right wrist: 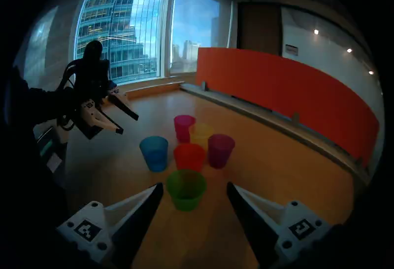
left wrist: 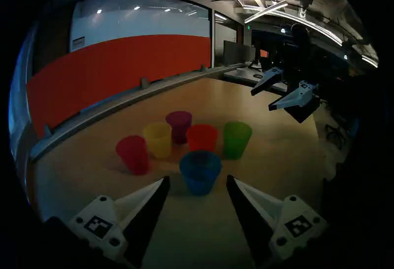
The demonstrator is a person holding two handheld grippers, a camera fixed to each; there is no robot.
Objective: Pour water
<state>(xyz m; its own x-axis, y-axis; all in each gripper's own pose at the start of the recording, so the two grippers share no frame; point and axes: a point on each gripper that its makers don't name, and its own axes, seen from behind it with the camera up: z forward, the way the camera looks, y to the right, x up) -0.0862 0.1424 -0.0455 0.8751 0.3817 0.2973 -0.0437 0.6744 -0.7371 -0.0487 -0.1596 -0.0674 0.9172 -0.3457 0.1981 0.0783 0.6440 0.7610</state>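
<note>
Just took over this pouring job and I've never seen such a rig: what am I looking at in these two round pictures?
No robot arm here: a person holds a two-finger claw in each hand, with a camera riding on each. The left gripper view looks along the left claw, with the right claw farther off; the right gripper view does the reverse. On the wooden table stand a blue cup, red cup, yellow cup, purple cup, orange cup and green cup. Both claws are open and hold nothing.
</note>
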